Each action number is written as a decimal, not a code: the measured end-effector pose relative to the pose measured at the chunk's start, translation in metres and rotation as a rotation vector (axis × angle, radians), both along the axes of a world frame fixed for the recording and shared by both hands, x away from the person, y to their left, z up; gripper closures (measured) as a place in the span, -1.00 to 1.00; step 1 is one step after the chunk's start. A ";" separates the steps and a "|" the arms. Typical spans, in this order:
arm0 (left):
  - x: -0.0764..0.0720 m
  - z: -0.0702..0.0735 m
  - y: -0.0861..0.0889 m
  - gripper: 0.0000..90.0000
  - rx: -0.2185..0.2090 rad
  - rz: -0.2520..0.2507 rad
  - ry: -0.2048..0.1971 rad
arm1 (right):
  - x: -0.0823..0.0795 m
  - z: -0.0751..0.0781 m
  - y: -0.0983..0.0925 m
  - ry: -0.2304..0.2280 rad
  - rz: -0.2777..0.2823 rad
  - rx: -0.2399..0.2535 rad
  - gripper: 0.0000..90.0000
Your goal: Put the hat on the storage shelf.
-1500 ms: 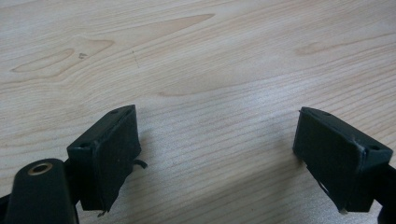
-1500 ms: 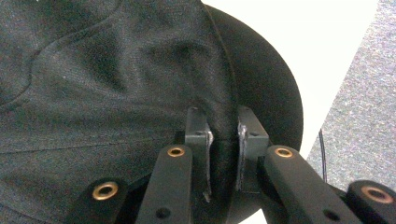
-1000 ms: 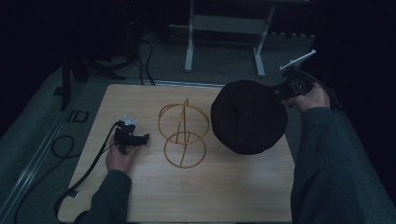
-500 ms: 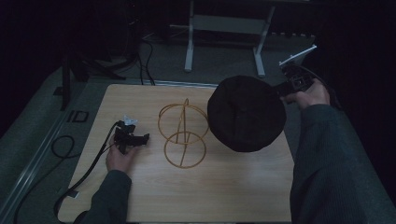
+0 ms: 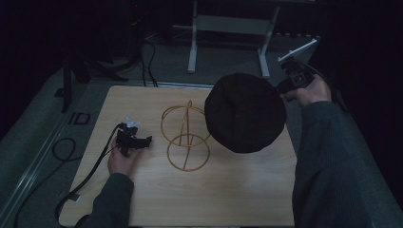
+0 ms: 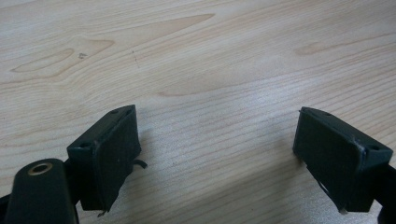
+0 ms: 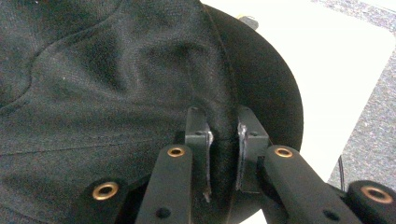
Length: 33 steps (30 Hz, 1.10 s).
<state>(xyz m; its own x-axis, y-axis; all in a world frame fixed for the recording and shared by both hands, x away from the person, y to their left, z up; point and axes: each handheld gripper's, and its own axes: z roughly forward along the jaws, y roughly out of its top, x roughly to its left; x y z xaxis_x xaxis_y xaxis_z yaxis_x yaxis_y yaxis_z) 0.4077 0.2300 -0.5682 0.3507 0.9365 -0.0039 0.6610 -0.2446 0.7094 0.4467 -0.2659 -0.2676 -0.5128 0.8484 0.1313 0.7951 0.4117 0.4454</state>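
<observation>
We see a pale wood-grain counter (image 5: 228,190) on grey carpet in a dark room. Our right tool (image 7: 223,140) grasps the black hat (image 5: 244,111), held above the counter's right side beside a wire stand (image 5: 186,137). Our left tool (image 6: 224,154) rests released.

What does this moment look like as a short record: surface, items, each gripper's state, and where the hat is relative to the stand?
surface: wooden table
items: black hat; gold wire stand
right gripper: shut on the hat's edge, hat lifted off the table
left gripper: open, nothing between its jaws, low over bare wood
hat versus stand: hat hangs to the right of the stand in the high view, not on it
stand: upright on the table, bare
</observation>
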 end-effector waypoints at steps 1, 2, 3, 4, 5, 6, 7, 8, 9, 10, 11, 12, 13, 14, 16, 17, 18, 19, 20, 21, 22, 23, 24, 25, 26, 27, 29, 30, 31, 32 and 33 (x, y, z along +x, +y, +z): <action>0.000 0.000 0.000 -0.69 0.000 0.000 0.000 | 0.000 0.001 0.001 -0.002 0.003 0.001 0.76; 0.000 0.000 0.000 -0.69 0.000 0.000 0.000 | 0.000 0.003 0.001 -0.007 0.002 0.006 0.76; 0.000 0.000 0.000 -0.69 0.000 0.000 0.000 | 0.000 0.004 0.002 -0.011 0.000 0.011 0.76; 0.000 0.000 0.000 -0.69 0.000 0.000 0.000 | 0.000 0.005 0.003 -0.012 0.000 0.017 0.76; 0.000 0.000 0.000 -0.69 0.000 0.000 0.000 | 0.000 0.006 0.004 -0.012 0.002 0.020 0.76; 0.000 0.000 0.000 -0.69 0.000 0.000 0.000 | 0.000 0.006 0.005 -0.010 0.004 0.023 0.76; 0.000 0.000 0.000 -0.69 0.000 0.000 0.000 | 0.000 0.006 0.007 -0.011 0.010 0.025 0.76; 0.000 0.000 0.000 -0.69 0.000 0.000 0.000 | 0.001 0.007 0.009 -0.010 0.013 0.024 0.76; 0.000 0.000 0.000 -0.69 0.000 0.000 0.000 | 0.001 0.007 0.011 -0.009 0.016 0.022 0.76; 0.000 0.000 0.000 -0.69 0.000 0.000 0.000 | 0.001 0.007 0.012 -0.008 0.021 0.018 0.76; 0.000 0.000 0.000 -0.69 0.000 0.000 0.000 | 0.002 0.007 0.014 -0.006 0.023 0.015 0.76; 0.000 0.000 0.000 -0.69 0.000 0.000 0.000 | 0.002 0.008 0.015 -0.008 0.025 0.011 0.76; 0.000 0.000 0.000 -0.69 0.000 0.000 0.000 | 0.002 0.008 0.017 -0.009 0.028 0.008 0.76; 0.000 0.000 0.000 -0.69 0.000 0.000 0.000 | 0.002 0.009 0.019 -0.009 0.029 0.007 0.76; 0.000 0.000 0.000 -0.69 0.000 0.000 0.000 | 0.002 0.010 0.022 -0.010 0.035 0.004 0.76; 0.000 0.000 0.000 -0.69 0.000 0.000 0.000 | 0.002 0.011 0.024 -0.009 0.037 0.004 0.76; 0.000 0.000 0.000 -0.69 0.000 0.000 0.000 | 0.002 0.011 0.026 -0.011 0.040 0.003 0.76; 0.000 0.000 0.000 -0.69 0.000 0.000 0.000 | 0.002 0.012 0.028 -0.010 0.042 0.003 0.76; 0.000 0.000 0.000 -0.69 0.000 0.000 0.000 | 0.002 0.013 0.030 -0.012 0.046 0.004 0.76; 0.000 0.000 0.000 -0.69 0.000 0.000 0.000 | 0.002 0.013 0.032 -0.011 0.049 0.003 0.76; 0.000 0.000 0.000 -0.69 0.000 0.000 0.000 | 0.003 0.014 0.035 -0.012 0.051 0.003 0.76; 0.000 0.000 0.000 -0.69 0.000 0.000 0.000 | 0.003 0.015 0.037 -0.014 0.055 0.003 0.76; 0.000 0.000 0.000 -0.69 0.000 0.000 0.000 | 0.003 0.015 0.039 -0.016 0.060 0.001 0.76; 0.000 0.000 0.000 -0.69 0.000 0.000 0.000 | 0.004 0.015 0.041 -0.014 0.063 0.000 0.76; 0.000 0.000 0.000 -0.69 0.000 -0.001 0.000 | 0.004 0.016 0.043 -0.015 0.066 0.000 0.76; 0.000 0.000 0.000 -0.69 0.000 -0.001 0.000 | 0.005 0.016 0.046 -0.016 0.069 -0.001 0.76; 0.000 0.000 0.000 -0.69 0.000 -0.001 0.000 | 0.005 0.016 0.049 -0.015 0.072 0.000 0.76; 0.000 0.000 0.000 -0.69 -0.001 -0.001 0.000 | 0.005 0.016 0.052 -0.015 0.076 0.002 0.76; 0.000 0.000 0.000 -0.69 0.000 -0.001 0.000 | 0.006 0.017 0.054 -0.014 0.078 0.001 0.76; 0.000 0.000 0.000 -0.69 0.000 -0.001 -0.001 | 0.006 0.017 0.056 -0.014 0.083 0.002 0.76; 0.000 0.000 0.000 -0.69 0.000 -0.001 -0.001 | 0.006 0.017 0.058 -0.015 0.085 0.001 0.76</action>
<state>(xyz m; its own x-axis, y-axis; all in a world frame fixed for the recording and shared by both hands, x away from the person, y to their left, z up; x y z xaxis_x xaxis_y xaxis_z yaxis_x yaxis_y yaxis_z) 0.4081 0.2300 -0.5682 0.3514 0.9362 -0.0039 0.6603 -0.2449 0.7099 0.4529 -0.2075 -0.2506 -0.5850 0.8015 0.1242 0.7505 0.4768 0.4576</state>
